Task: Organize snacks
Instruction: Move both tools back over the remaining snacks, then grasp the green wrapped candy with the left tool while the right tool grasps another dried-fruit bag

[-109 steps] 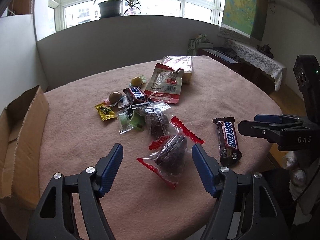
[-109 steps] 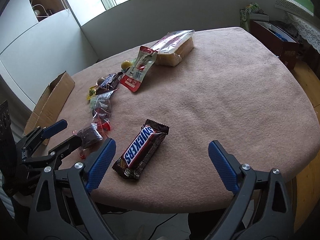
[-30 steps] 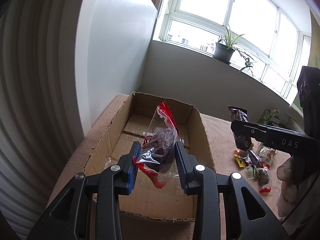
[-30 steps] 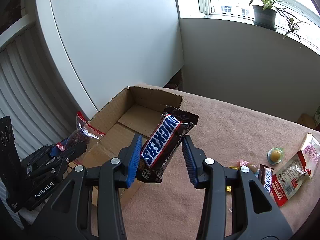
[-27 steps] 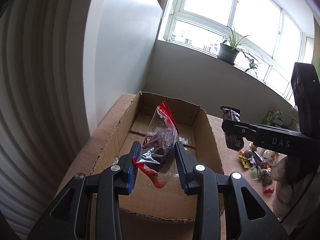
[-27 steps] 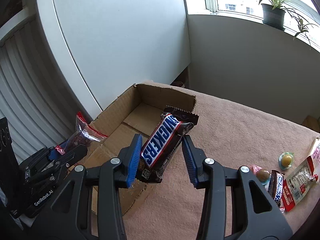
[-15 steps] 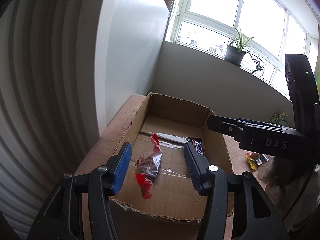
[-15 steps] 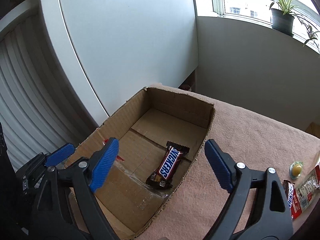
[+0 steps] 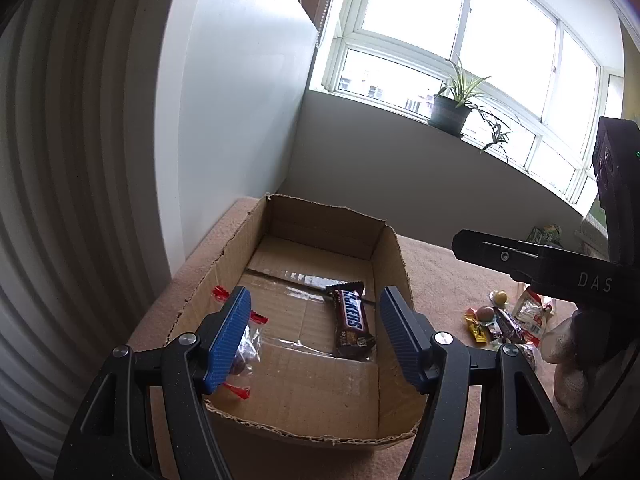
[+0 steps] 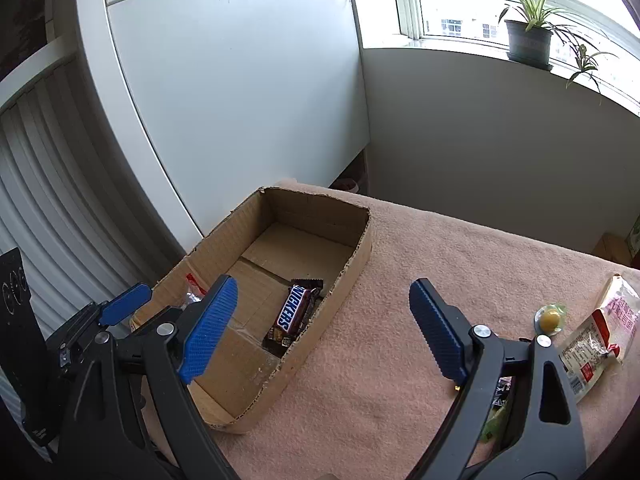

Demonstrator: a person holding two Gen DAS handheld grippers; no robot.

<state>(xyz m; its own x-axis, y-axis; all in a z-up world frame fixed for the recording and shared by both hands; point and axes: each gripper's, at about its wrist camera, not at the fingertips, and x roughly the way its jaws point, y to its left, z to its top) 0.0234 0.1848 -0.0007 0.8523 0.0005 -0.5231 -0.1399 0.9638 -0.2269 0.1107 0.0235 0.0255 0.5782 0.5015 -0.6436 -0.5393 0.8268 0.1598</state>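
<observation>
An open cardboard box (image 9: 394,268) stands at the left end of the pink-covered table; it also shows in the right wrist view (image 10: 352,268). A Snickers bar (image 9: 352,324) lies on its floor, also seen in the right wrist view (image 10: 294,312). A clear red-edged bag of dark snacks (image 9: 244,350) lies in the box's left side, partly hidden behind my left finger. My left gripper (image 9: 316,340) is open and empty above the box. My right gripper (image 10: 322,326) is open and empty over the box's right wall.
Loose snacks (image 9: 504,320) lie on the table right of the box: a yellow candy (image 10: 550,318) and a red-and-white pouch (image 10: 596,340). A white wall panel and radiator stand left of the box. A potted plant (image 10: 528,40) sits on the windowsill.
Both grippers opened and dropped their loads: the snack bag and the Snickers bar now lie in the box. The right gripper has shifted right, over the box's wall.
</observation>
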